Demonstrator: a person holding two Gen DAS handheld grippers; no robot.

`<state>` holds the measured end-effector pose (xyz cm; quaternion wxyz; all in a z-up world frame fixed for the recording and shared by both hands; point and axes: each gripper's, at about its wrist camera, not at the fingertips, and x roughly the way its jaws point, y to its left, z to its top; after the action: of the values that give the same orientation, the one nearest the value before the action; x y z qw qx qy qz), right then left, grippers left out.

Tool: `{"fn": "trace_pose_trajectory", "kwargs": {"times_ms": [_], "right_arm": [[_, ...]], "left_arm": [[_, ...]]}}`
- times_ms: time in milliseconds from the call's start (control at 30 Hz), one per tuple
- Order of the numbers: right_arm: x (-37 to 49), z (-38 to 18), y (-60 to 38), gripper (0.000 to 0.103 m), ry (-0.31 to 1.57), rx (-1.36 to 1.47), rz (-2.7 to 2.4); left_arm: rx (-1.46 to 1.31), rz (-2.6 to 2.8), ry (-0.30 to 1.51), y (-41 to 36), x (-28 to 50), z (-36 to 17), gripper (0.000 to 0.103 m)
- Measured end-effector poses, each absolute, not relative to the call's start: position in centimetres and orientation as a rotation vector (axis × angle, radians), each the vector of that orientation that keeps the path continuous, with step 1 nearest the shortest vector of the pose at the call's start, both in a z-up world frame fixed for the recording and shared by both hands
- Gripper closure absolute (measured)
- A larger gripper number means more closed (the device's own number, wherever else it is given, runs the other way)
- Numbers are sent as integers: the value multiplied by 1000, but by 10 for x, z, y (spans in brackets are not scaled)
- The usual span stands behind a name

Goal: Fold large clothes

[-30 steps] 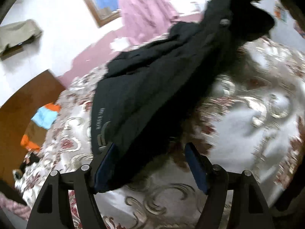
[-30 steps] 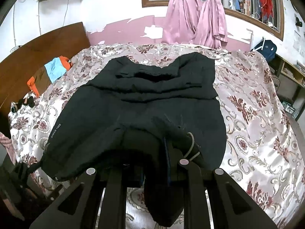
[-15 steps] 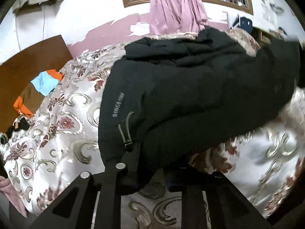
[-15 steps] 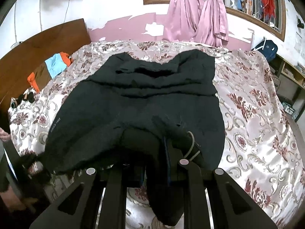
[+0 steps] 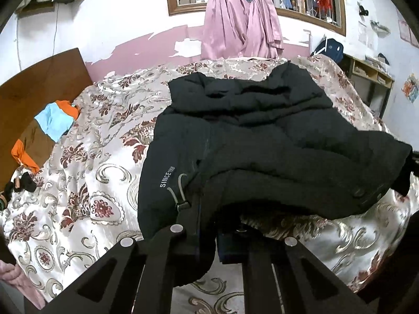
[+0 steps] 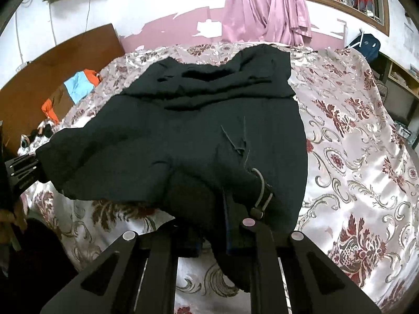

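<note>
A large black padded jacket (image 5: 262,136) lies spread on the flowered bedspread (image 5: 91,183), collar end away from me. It also shows in the right wrist view (image 6: 199,130). My left gripper (image 5: 208,238) is shut on the jacket's near left hem corner, by a white "SINCE" print (image 5: 167,177) and a grey drawcord. My right gripper (image 6: 212,235) is shut on the near right hem corner, by a grey drawcord loop (image 6: 259,191). The hem between them hangs lifted off the bed. The left gripper's body shows at the left edge of the right wrist view (image 6: 23,167).
A wooden headboard (image 5: 34,96) stands at the left with orange, blue and brown clothes (image 5: 49,128) against it. Pink curtains (image 5: 241,18) hang at the window behind the bed. A shelf unit (image 5: 371,78) and a dark backpack (image 6: 366,44) stand at the right.
The left gripper was open beside the hem a second ago and has since shut on the corner and levelled. The right gripper has kept its hold and lifted the hem slightly.
</note>
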<state>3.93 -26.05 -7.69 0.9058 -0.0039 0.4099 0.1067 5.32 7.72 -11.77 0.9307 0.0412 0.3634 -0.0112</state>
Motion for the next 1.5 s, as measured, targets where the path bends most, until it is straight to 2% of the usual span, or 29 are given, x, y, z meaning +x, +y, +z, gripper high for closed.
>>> {"fn": "trace_pose_trajectory", "kwargs": {"times_ms": [300,733,1200,1500], "right_arm": [[52,-60,-267,93,798,45,243],[63,-51,-259,93,774,42,243],[107,-22,-255,93,767,37,217],[124,-21,-255,93,794,26,197]], "left_arm": [[-14,-22,714,79,75,-89,94],[-52,-20,729,81,96,-89,94],[-97,-19,730,86,136,-65,94],[-143,-1,711,80,183,-68,94]]}}
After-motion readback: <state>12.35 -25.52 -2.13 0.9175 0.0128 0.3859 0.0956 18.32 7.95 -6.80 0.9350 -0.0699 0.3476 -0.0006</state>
